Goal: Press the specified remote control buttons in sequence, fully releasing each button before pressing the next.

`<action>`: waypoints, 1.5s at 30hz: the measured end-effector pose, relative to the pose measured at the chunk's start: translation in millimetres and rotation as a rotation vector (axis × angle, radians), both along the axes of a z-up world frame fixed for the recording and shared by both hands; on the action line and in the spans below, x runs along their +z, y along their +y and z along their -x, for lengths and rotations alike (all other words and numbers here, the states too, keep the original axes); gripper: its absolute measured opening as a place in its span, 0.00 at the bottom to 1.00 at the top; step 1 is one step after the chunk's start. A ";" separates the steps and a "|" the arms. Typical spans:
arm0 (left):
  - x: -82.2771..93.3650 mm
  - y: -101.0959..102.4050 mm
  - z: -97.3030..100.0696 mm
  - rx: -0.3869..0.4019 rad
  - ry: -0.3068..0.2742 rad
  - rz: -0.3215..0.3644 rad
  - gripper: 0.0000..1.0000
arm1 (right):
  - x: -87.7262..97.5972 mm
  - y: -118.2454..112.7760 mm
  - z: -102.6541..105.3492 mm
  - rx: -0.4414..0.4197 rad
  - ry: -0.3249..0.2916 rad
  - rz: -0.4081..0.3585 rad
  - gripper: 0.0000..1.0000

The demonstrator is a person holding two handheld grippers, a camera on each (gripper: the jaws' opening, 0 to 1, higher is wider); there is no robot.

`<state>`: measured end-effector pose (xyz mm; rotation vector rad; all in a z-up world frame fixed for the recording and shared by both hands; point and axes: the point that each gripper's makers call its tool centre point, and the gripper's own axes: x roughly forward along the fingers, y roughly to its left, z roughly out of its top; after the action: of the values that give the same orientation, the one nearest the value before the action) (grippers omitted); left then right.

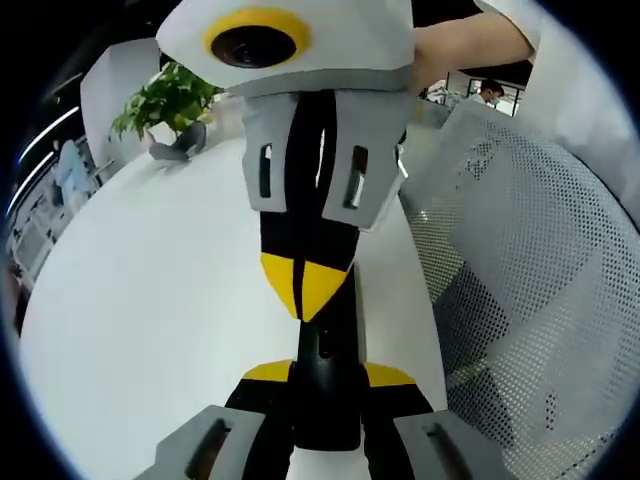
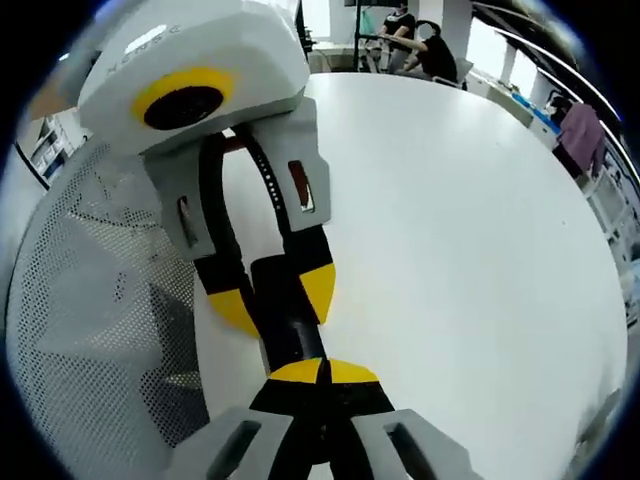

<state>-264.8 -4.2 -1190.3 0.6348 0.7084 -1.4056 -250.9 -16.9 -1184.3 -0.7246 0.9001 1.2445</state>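
A slim black remote [image 1: 327,400] lies lengthwise between the two yellow-tipped jaws of my left gripper [image 1: 328,375], which is shut on its sides just above the white table [image 1: 150,300]. My right gripper [image 1: 305,285] comes in from the top of the left gripper view with its tips together, resting point-down on the remote's upper face. In the right gripper view, my right gripper [image 2: 322,372] is shut, its joined tips touching the remote [image 2: 285,325]. My left gripper [image 2: 275,298] clamps the remote from beyond. The remote's buttons are hidden.
The round white table [image 2: 460,250] stretches wide and bare. A potted plant [image 1: 170,100] stands at its far edge. A grey mesh chair [image 1: 530,270] sits close beside the table [image 2: 90,300]. A person's sleeve [image 1: 560,60] shows behind; people sit in the background [image 2: 420,45].
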 end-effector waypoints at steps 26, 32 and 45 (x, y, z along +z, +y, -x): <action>1.1 -0.9 1.9 -0.002 0.004 0.012 0.24 | -0.1 13.3 17.9 0.176 -0.176 0.023 0.00; 1.1 -0.3 1.5 0.005 0.006 0.014 0.24 | 1.5 12.2 15.5 0.139 -0.148 0.006 0.00; 1.0 -0.8 1.6 0.016 0.007 0.024 0.24 | 2.1 17.6 18.4 0.088 -0.056 -0.066 0.00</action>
<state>-266.4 -5.0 -1189.4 0.6049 0.6999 -1.4000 -269.3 0.7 -1182.2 -0.7503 0.7845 1.3192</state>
